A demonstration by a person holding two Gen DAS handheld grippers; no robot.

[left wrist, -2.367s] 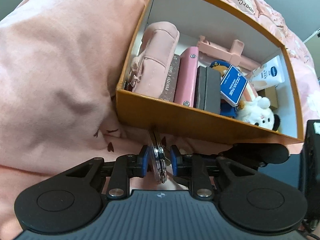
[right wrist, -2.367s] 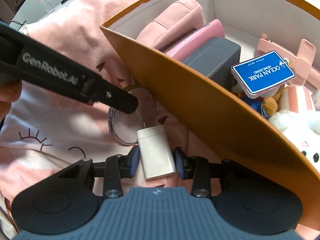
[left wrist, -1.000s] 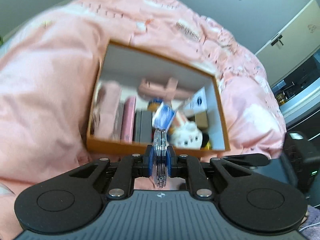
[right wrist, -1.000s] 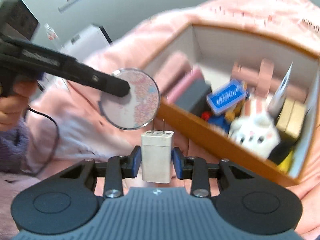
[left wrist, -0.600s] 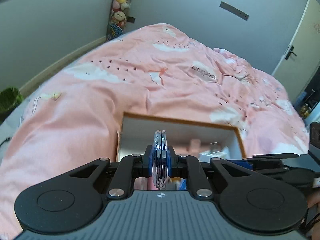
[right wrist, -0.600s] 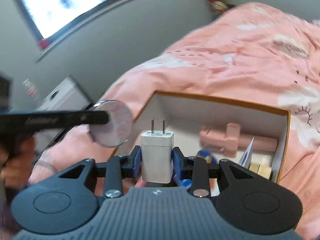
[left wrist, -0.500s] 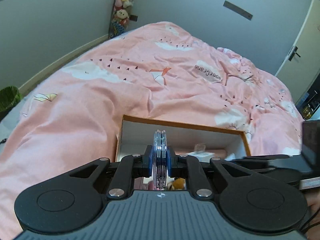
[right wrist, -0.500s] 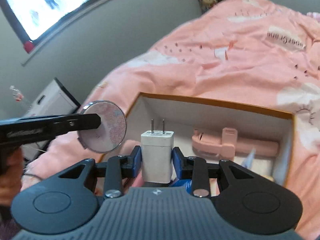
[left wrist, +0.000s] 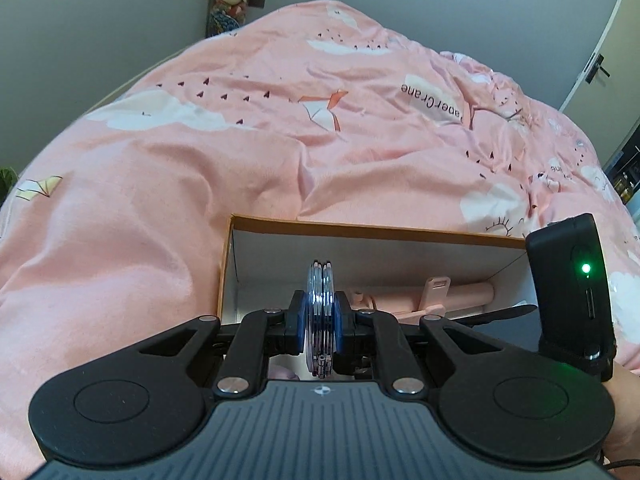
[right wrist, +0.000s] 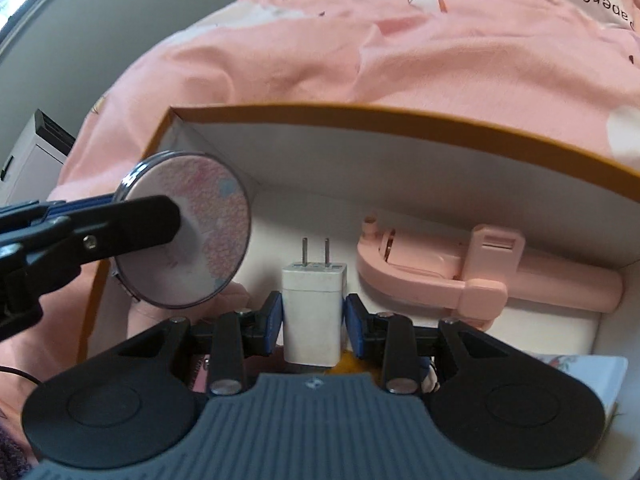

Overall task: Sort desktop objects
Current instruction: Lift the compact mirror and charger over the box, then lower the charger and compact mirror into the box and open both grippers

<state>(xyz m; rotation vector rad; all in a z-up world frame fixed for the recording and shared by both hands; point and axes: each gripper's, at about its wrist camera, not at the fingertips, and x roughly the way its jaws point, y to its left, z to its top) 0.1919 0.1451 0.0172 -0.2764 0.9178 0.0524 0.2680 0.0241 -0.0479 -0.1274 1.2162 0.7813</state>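
My left gripper [left wrist: 320,322] is shut on a round compact mirror [left wrist: 320,312], seen edge-on; in the right wrist view the mirror [right wrist: 192,240] shows its pink patterned face over the box's left end. My right gripper [right wrist: 314,316] is shut on a white charger plug [right wrist: 314,312], prongs pointing forward, held over the inside of the orange box [right wrist: 400,120]. The box [left wrist: 360,226] lies on a pink duvet. A pink selfie stick [right wrist: 480,272] lies along its far wall.
The pink duvet [left wrist: 280,120] surrounds the box. The right gripper's black body with a green light [left wrist: 572,288] is at the right in the left wrist view. A white packet [right wrist: 576,364] lies in the box's right end. Grey walls and a door [left wrist: 600,60] stand behind.
Both grippers rose from the duvet beside the box with the mirror and the plug, then moved over the open box. The right gripper has since come lower and closer to the box's far wall.
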